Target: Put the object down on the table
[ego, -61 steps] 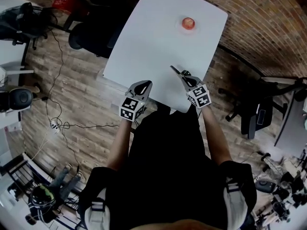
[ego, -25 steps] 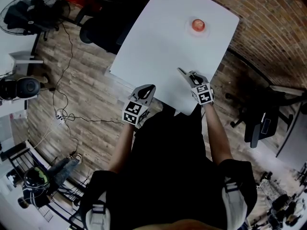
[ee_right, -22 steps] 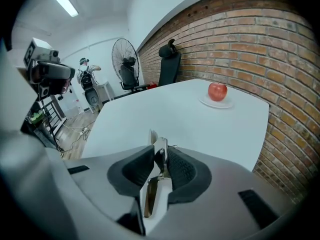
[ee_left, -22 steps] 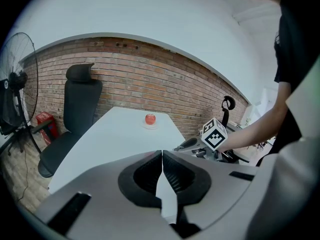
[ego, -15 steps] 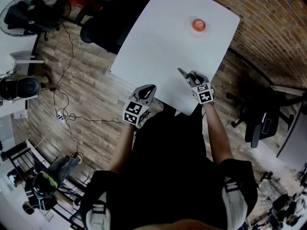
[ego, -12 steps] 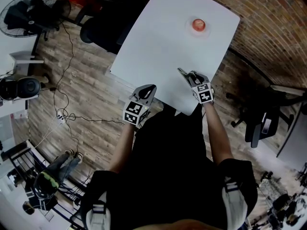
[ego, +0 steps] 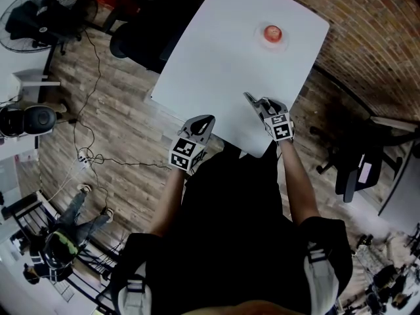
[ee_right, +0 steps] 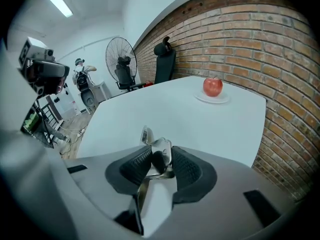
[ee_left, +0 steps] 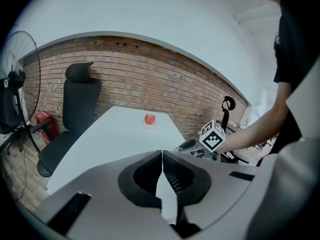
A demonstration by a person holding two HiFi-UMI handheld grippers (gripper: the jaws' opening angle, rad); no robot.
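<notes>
A shiny metal utensil (ee_right: 161,151) lies between the pads of my right gripper (ee_right: 159,160), its tip sticking out over the white table (ego: 223,58). The jaws are opening, and a gap shows beside the left pad. In the head view the right gripper (ego: 252,100) is low over the table's near right corner, with the utensil (ego: 248,98) as a thin dark sliver. My left gripper (ego: 203,120) hangs just off the near edge, shut and empty, its jaws (ee_left: 162,154) meeting at the tips. A red apple (ego: 273,33) sits on a small plate at the far end.
A black office chair (ego: 131,38) stands at the table's far left, and a floor fan (ego: 46,12) beyond it. Another chair (ego: 354,163) is to the right. Brick wall runs along the far side (ee_right: 260,39). Cables cross the wooden floor, and a person (ego: 62,245) is at lower left.
Both grippers have held almost the same place by the near table edge. The person at the lower left has moved across the floor.
</notes>
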